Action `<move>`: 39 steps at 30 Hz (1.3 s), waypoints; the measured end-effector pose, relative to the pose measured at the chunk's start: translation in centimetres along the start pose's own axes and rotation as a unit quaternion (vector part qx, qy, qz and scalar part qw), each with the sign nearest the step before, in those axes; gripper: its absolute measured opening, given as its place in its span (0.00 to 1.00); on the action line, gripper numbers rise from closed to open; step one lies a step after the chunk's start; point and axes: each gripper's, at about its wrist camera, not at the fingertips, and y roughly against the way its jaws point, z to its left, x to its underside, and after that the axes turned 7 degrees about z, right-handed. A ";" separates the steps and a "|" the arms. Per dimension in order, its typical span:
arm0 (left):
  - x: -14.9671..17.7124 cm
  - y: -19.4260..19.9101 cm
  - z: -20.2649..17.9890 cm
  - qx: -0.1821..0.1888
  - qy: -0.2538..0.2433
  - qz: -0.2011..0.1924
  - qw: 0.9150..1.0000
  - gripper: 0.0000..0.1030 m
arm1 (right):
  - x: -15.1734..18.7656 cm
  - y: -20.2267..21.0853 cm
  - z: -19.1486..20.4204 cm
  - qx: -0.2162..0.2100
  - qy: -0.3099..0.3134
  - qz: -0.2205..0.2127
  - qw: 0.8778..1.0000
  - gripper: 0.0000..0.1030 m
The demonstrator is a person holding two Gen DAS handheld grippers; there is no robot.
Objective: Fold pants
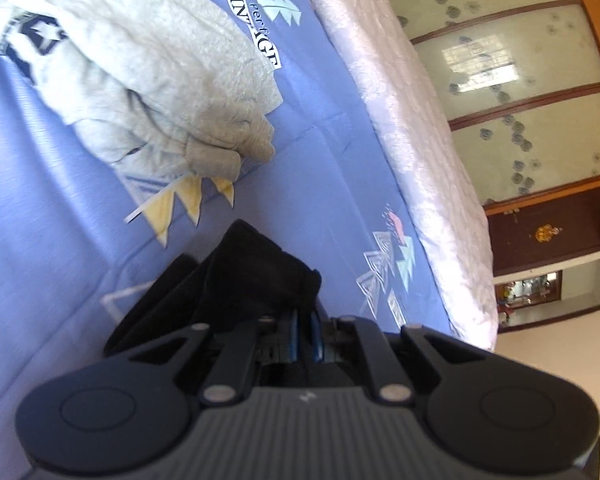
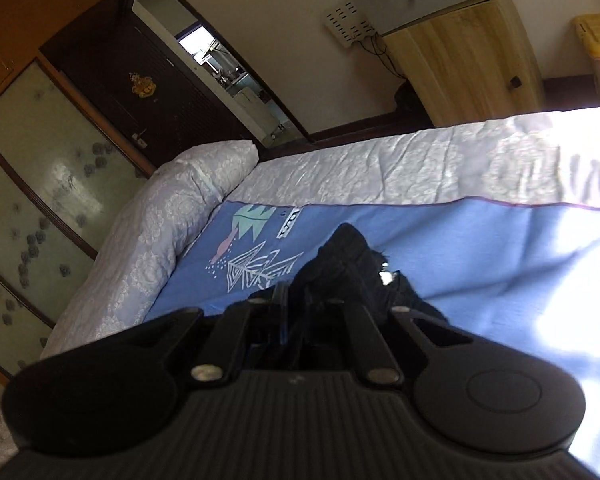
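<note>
Over blue bedsheet [image 1: 340, 152], both claws [image 1: 306, 320] [image 2: 296, 308] clamp black pants [image 1: 260, 272].

left gripper [image 1: 306, 320] — black ribbed body, round side discs, silver screws, blue pads; right gripper [image 2: 296, 312] alike

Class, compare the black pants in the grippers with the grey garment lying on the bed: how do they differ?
The black pants are plain and dark; the grey garment is pale with a dark printed patch. The pants are clamped in the left gripper; the garment lies loose and crumpled on the blue sheet. Both are soft cloth.
</note>
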 end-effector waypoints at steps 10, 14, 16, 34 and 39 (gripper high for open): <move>-3.3 -8.1 0.3 -0.059 0.013 -0.011 0.998 0.29 | 0.9 -16.2 7.4 0.030 0.069 0.082 0.994 0.41; -2.9 -8.1 -0.1 -0.050 -0.007 -0.017 0.999 0.45 | 1.3 -15.9 5.8 0.001 0.034 0.067 0.997 0.53; -2.2 -6.7 -0.5 -0.048 -0.028 -0.023 0.998 0.47 | 0.3 -14.1 4.9 -0.031 0.025 0.059 0.997 0.53; 9.8 -0.6 5.9 -0.021 -0.027 0.068 0.997 0.76 | -0.6 -10.0 -5.7 -0.092 0.004 0.112 0.989 0.46; 8.3 -3.7 5.0 -0.004 -0.037 0.021 0.999 0.81 | -0.1 -13.3 -3.2 -0.087 0.040 0.111 0.989 0.42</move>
